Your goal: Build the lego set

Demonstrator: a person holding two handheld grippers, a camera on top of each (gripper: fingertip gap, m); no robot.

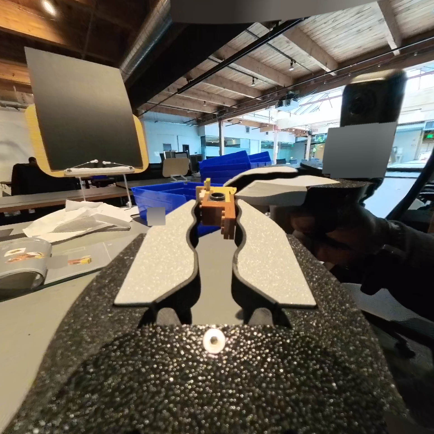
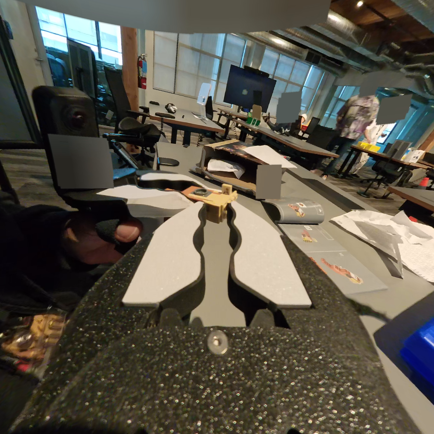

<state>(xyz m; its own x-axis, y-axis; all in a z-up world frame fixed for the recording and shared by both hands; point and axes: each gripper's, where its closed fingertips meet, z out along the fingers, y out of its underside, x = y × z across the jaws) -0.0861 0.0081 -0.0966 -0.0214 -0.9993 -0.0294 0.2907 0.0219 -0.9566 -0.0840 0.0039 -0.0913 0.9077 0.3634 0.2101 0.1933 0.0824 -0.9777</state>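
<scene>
Both grippers' tips on lego piece (image 1: 217, 211)

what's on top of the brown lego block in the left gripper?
On the brown lego block sits a dark round ring piece, with tan pieces attached behind it. The left gripper's fingers cover the block's sides; its underside is hidden.

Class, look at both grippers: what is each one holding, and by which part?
The left gripper clamps the brown end of the small brick model. The right gripper clamps its tan end. Both hold one joined piece.
</scene>
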